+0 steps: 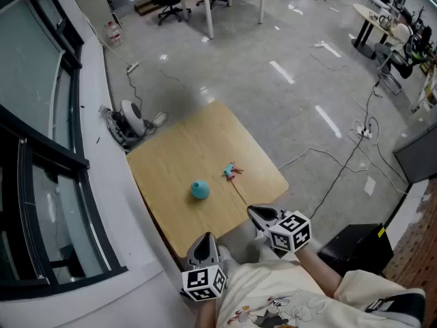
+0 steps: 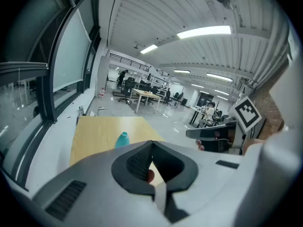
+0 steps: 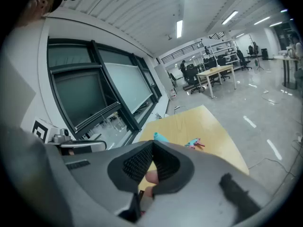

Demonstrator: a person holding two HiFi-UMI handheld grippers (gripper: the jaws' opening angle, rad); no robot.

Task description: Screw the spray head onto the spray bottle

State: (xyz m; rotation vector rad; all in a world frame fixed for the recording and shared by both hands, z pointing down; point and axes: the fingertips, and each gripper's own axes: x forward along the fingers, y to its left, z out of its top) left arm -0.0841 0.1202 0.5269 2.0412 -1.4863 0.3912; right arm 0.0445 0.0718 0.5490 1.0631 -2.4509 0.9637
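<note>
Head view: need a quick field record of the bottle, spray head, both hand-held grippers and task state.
spray bottle: teal, upright on wooden table
spray head: lying on table, right of bottle, apart from it
left hand-held gripper: shut, empty
right hand-held gripper: shut, empty
task state: head not yet on bottle

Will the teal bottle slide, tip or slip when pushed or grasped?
The teal bottle looks small and plastic, so probably light; a push may slide it across the smooth table. Upright on a broad base, it seems unlikely to tip. Its rounded body might slip between jaws.
</note>
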